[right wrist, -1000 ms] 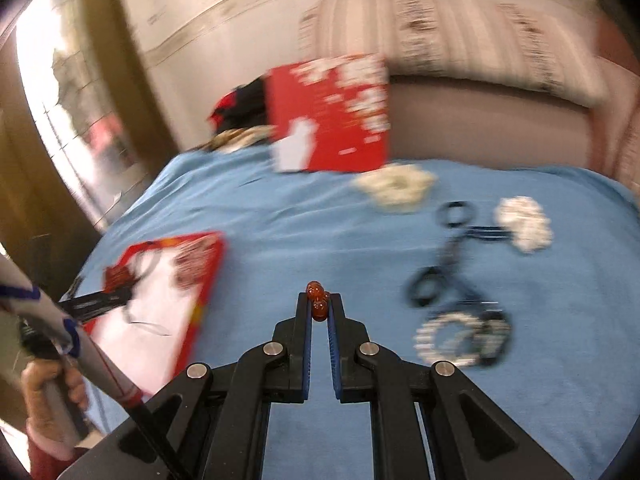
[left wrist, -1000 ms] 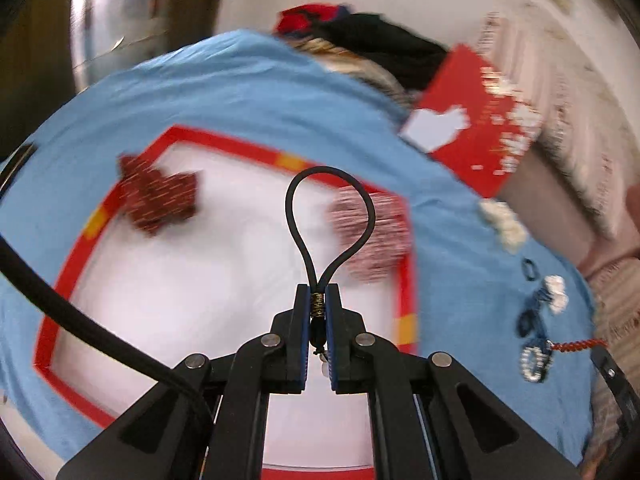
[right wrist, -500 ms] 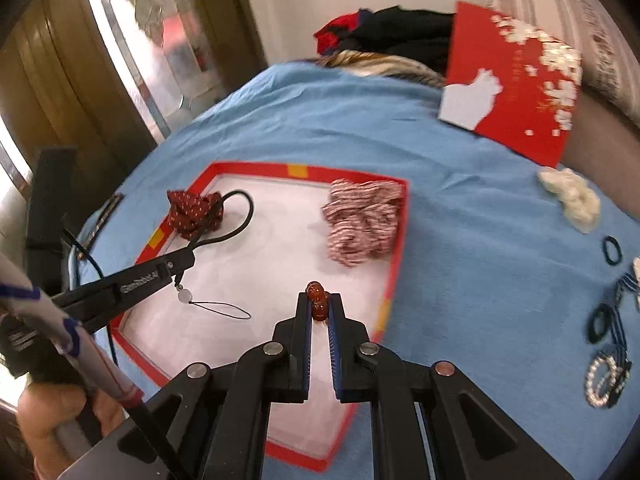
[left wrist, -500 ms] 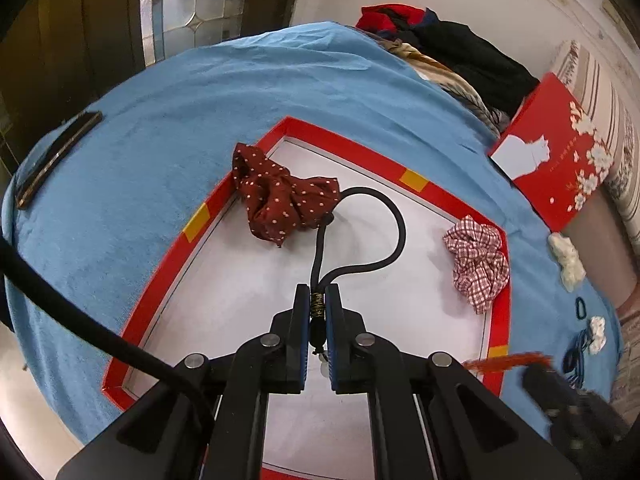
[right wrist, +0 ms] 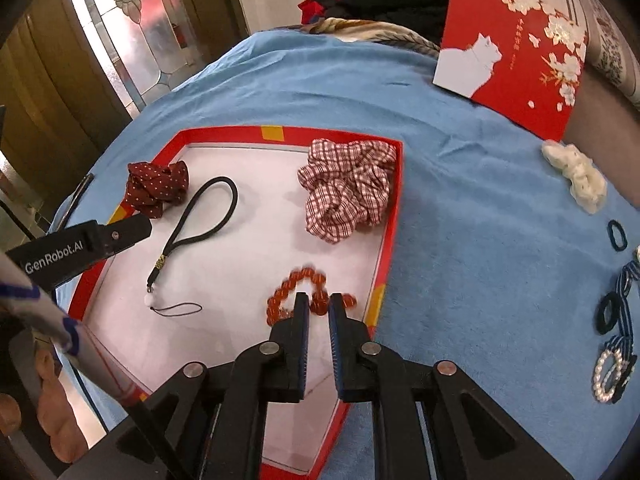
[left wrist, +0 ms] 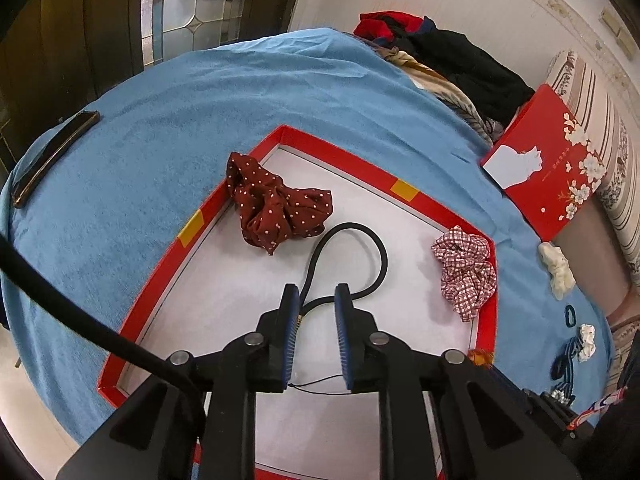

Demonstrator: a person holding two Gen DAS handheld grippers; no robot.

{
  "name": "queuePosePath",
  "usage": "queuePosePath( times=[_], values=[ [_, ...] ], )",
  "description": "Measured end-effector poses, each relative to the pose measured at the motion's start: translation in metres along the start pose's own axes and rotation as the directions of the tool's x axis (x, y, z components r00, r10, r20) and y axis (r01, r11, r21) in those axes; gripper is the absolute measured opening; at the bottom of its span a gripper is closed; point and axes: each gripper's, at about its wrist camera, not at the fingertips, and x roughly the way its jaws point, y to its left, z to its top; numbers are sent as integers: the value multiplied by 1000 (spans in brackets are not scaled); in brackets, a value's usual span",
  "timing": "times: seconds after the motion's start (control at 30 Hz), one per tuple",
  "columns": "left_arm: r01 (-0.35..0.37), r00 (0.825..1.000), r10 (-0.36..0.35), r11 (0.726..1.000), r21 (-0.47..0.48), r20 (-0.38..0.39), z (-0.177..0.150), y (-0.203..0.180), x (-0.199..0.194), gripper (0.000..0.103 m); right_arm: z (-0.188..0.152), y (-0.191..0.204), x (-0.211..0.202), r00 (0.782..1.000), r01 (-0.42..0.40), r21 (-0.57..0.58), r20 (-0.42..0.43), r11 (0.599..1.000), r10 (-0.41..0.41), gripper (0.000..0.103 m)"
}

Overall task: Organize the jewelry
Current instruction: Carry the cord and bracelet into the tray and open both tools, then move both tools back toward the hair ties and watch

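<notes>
A red-rimmed white tray (left wrist: 404,191) (right wrist: 272,133) lies on the blue cloth. In it lie a dark red dotted scrunchie (left wrist: 276,206) (right wrist: 156,186), a red checked scrunchie (left wrist: 466,270) (right wrist: 346,190) and a black cord strap (left wrist: 348,260) (right wrist: 200,220). My left gripper (left wrist: 316,300) is open above the strap's clasp end, the strap lying on the tray. My right gripper (right wrist: 319,308) is open over an orange bead bracelet (right wrist: 308,292) lying on the tray near its right rim.
A red gift-box lid (right wrist: 516,44) (left wrist: 548,164) stands at the back. On the cloth to the right lie a white scrunchie (right wrist: 576,174), black hair ties (right wrist: 616,234) and a pearl ring piece (right wrist: 608,374). A phone (left wrist: 52,156) lies far left. Clothes (left wrist: 452,56) are piled behind.
Both grippers have opened. The left let the black strap down onto the tray; the right let the orange bead bracelet down onto the tray near its right rim.
</notes>
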Motion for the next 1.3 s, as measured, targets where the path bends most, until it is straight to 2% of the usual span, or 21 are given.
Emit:
queuePosePath(
  times=[0.1, 0.13, 0.2, 0.27, 0.33, 0.43, 0.57, 0.7, 0.83, 0.97, 1.13, 1.3],
  values=[
    [-1, 1000, 1, 1000, -1, 6, 0, -1, -1, 26, -3, -5, -7, 1000, -18, 14, 4, 1000, 18, 40],
    [-2, 1000, 2, 1000, 1, 8, 0, -2, -1, 27, -5, -7, -11, 1000, -19, 15, 12, 1000, 19, 42],
    [2, 1000, -2, 1000, 6, 13, 0, -5, -2, 32, -9, -11, -20, 1000, -10, 8, 25, 1000, 10, 43],
    [20, 1000, -20, 1000, 6, 18, -2, -9, -4, 34, -15, -20, -33, 999, -2, 3, 43, 1000, 2, 43],
    [45, 999, -45, 999, 7, 16, -3, -13, -4, 34, -23, -33, -45, 998, 12, 7, 60, 1000, -12, 49],
    [79, 997, -79, 997, 20, 15, -6, -25, -5, 35, -37, -58, -64, 997, 27, 35, 73, 999, -30, 50],
    [121, 992, -123, 991, 53, 20, -12, -48, -9, 37, -64, -110, -92, 993, 57, 131, 95, 990, -70, 50],
    [157, 986, -162, 979, 129, 36, -26, -81, -17, 38, -98, -171, -119, 986, 90, 267, 113, 959, -124, 51],
    [209, 974, -223, 953, 220, 39, -48, -119, -26, 43, -124, -222, -140, 975, 128, 363, 123, 923, -183, 51],
    [257, 961, -276, 909, 328, 12, -78, -165, -30, 45, -146, -268, -150, 969, 128, 457, 131, 880, -209, 51],
    [252, 964, -263, 854, 456, -41, -116, -219, -20, 45, -161, -306, -150, 966, 113, 530, 139, 840, -218, 51],
    [251, 967, -234, 831, 497, -96, -137, -245, 0, 45, -168, -337, -146, 963, 96, 568, 154, 817, -220, 51]
  ],
)
